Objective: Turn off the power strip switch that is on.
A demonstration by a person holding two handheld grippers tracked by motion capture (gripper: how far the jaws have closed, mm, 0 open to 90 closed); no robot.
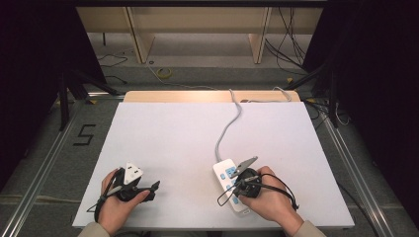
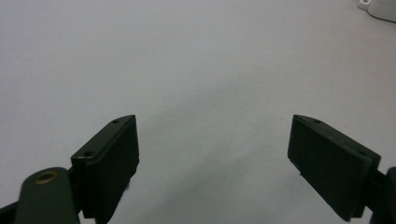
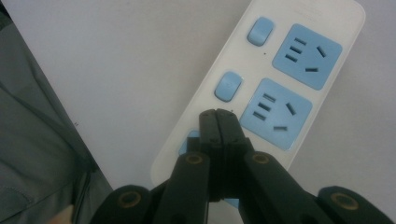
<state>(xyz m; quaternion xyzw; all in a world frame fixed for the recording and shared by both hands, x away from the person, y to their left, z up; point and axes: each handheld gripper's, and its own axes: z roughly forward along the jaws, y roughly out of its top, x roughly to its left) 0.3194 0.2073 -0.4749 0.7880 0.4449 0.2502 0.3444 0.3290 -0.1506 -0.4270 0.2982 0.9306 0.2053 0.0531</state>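
right gripper (image 3: 217, 122) closed on nothing, tips poised over third switch (image 3: 189, 142) of power strip (image 1: 228, 185) at near right of table (image 1: 168, 148). probably a button press: keep jaws shut, push straight down, avoid sliding strip. left gripper (image 2: 215, 168) open, empty, idle.

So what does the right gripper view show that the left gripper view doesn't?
The right gripper view shows the power strip close up, with its blue sockets and blue switch buttons, and the right tongs shut together over it, nothing between the jaws. The left gripper view shows the left tongs open wide over bare table, nothing between the jaws, and a white corner at the top right edge, too small to identify. Both share the white tabletop and a pair of black jaws rising from the bottom.
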